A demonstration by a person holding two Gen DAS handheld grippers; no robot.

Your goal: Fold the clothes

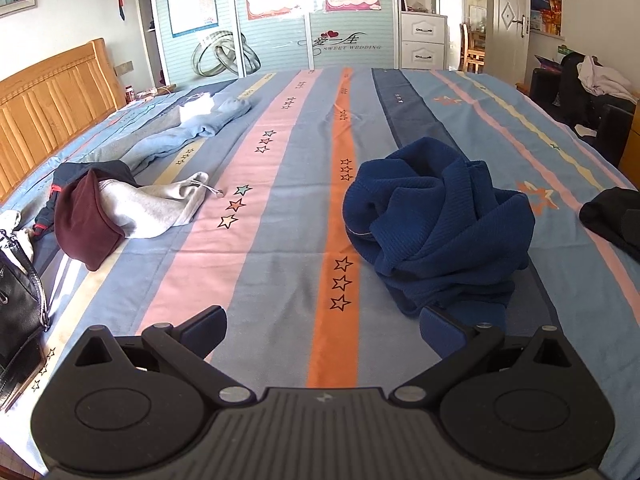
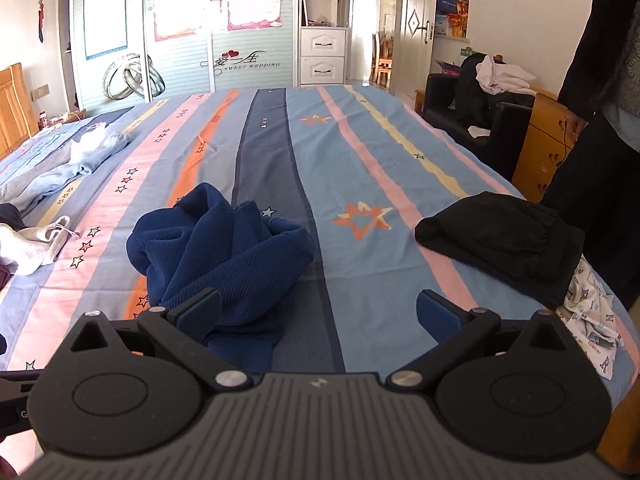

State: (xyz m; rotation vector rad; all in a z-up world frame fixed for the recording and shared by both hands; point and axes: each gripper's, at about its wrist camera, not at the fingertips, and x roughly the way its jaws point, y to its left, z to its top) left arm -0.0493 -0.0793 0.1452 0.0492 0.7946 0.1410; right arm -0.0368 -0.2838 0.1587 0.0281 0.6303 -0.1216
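while both grippers gape, crumpled navy sweater [image 1: 436, 224] on striped bed [image 1: 280, 184]

Surroundings: bedroom, seen from the foot of the bed.

I note a wooden headboard [image 1: 52, 92] at far left, a black handbag [image 1: 18, 312] beside the bed edge, a wardrobe [image 1: 276, 36] with posters behind, a white drawer unit [image 2: 322, 56], and a person in dark clothing [image 2: 600, 92] standing at right.

Navy sweater [image 1: 436, 224] (striped, starred sheet [image 1: 280, 272])
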